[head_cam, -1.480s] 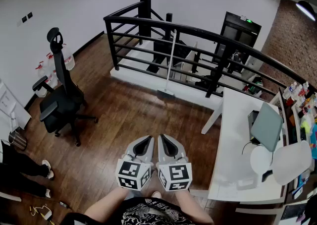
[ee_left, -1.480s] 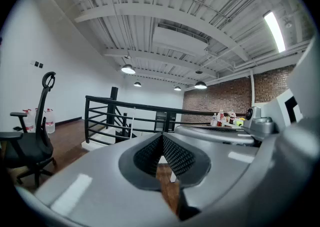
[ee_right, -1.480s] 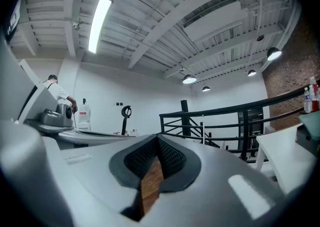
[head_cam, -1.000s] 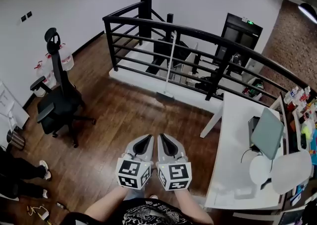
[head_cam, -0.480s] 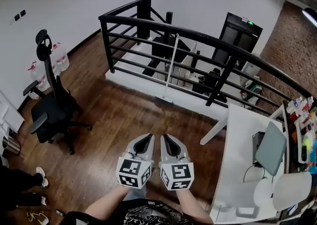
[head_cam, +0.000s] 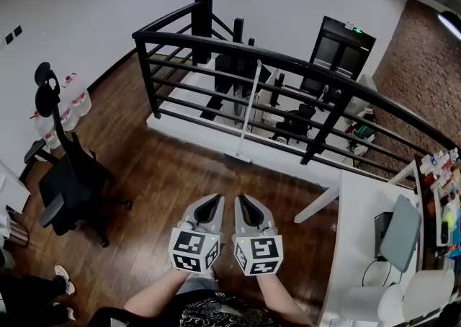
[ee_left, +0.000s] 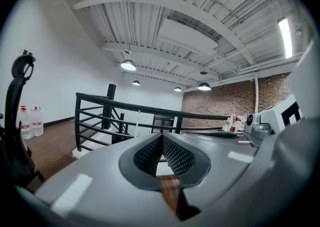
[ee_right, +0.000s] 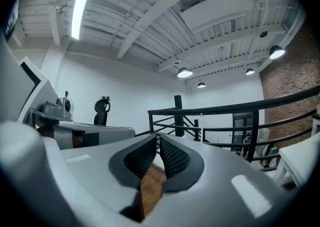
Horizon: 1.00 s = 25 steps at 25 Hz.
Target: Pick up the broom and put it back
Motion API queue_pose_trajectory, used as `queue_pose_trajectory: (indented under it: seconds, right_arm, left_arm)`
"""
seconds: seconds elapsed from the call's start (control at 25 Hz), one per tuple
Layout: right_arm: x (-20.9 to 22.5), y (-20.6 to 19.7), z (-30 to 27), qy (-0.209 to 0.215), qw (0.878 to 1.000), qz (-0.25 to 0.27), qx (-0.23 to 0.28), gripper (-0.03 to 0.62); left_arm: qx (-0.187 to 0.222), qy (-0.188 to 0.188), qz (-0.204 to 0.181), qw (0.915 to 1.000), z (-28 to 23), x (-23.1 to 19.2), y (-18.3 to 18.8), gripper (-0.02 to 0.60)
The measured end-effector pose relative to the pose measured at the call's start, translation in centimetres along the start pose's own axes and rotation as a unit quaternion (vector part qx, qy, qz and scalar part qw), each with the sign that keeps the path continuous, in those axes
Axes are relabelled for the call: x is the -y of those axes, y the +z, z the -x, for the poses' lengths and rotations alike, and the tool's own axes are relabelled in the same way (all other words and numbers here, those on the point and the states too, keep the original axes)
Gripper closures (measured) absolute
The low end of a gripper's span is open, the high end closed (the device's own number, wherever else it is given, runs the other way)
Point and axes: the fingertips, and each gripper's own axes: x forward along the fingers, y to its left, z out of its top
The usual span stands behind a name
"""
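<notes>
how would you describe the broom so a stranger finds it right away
Find the black railing beyond the wooden floor. Leaning against it is the broom: the one thin pale pole among dark bars, its flat head down by the white ledge.

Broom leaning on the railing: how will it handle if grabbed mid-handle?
The broom has a long thin handle and small head, so probably light and stiff. It leans on the black railing, so a nudge could slide or tip it. Gripped mid-handle, the head end may swing.
</notes>
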Motion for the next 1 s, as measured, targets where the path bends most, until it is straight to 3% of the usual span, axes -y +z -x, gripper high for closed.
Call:
queue_pose_trajectory:
  seconds: [0.24,0.64,1.0]
  right_arm:
    - [0.9,0.9,-5.1,-0.015,1.000,0.004,0.000,0.589]
    - [3.1,1.4,-9.8,-0.024,1.000,0.000,-0.005,0.589]
    - [8.7,2.1,-15.8,-0.013,1.000,0.001,0.002,0.589]
  left_arm:
    - [0.001,-0.015,-0.003,0.9999,-3.6,-3.8,1.4,0.578]
    - [-0.001,-0.026,0.008,0.9996,-8.1,-6.3,2.1,0.577]
    - [0.005,-0.017,0.000,0.9998,-16.1,-8.0,3.4,0.578]
